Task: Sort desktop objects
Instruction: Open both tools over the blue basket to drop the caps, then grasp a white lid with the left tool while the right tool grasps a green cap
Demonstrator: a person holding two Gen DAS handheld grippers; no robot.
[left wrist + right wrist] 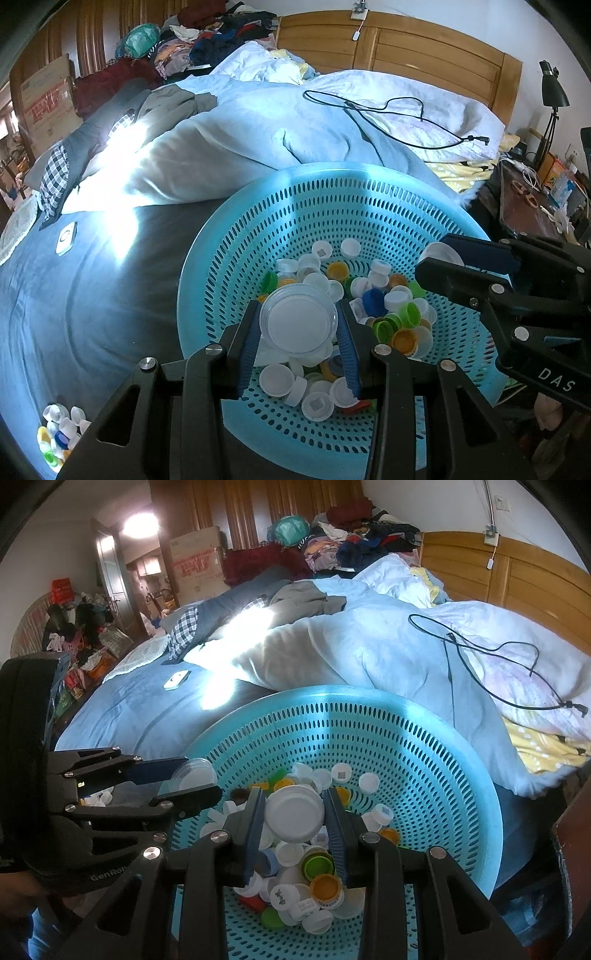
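A turquoise perforated basket sits on the bed and holds several loose bottle caps, white, green, orange and blue. My left gripper is shut on a clear round lid and holds it above the caps. It also shows from the side in the right wrist view, with the clear lid between its fingers. My right gripper is shut on a large white lid over the basket. It shows in the left wrist view at the right, with the white lid.
The basket rests on a blue bedsheet next to a rumpled light-blue duvet. A small pile of caps lies on the sheet at the lower left. A white remote, a black cable, a wooden headboard and a cluttered side table are around.
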